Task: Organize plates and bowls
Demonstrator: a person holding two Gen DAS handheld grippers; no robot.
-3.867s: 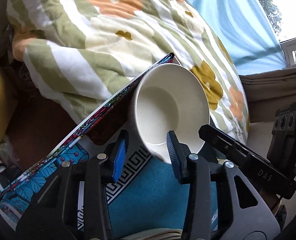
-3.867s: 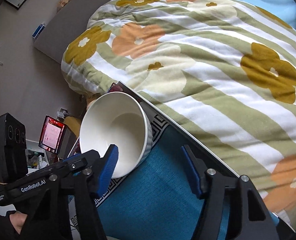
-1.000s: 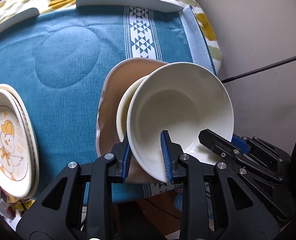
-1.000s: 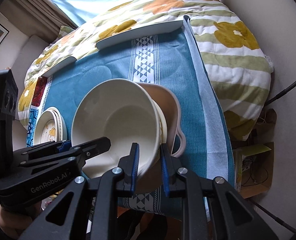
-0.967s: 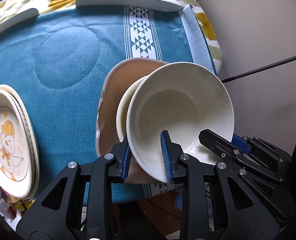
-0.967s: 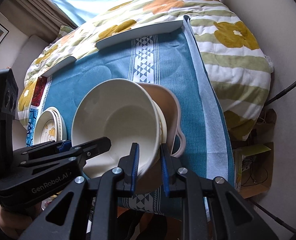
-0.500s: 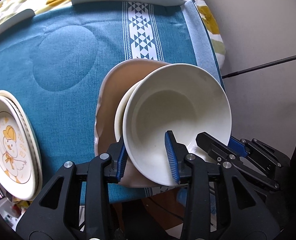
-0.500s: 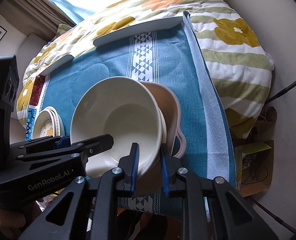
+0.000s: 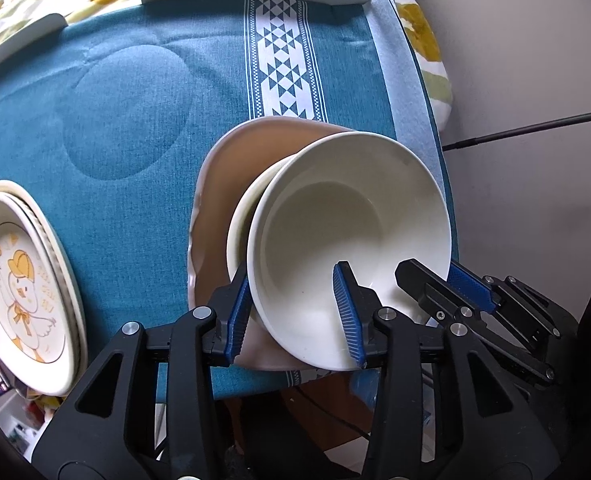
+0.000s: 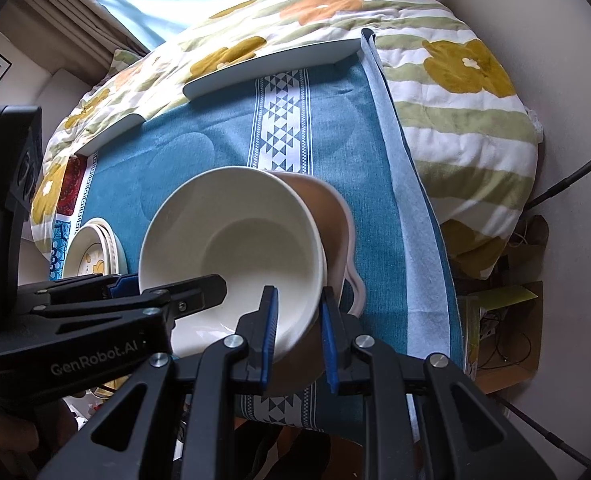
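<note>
White bowl (image 9: 351,240) tilted atop cream bowl (image 9: 241,224) in tan dish (image 9: 219,200); duck plates (image 9: 23,292) stacked well apart on the left

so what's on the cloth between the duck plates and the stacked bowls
Nothing: in the left wrist view the teal cloth is bare between the duck plates and the tan dish under the white bowl.

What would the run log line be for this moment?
white bowl: nested on stack over pink plate | left tongs: opening, rim between | right tongs: shut on rim | duck plates: left, apart
</note>
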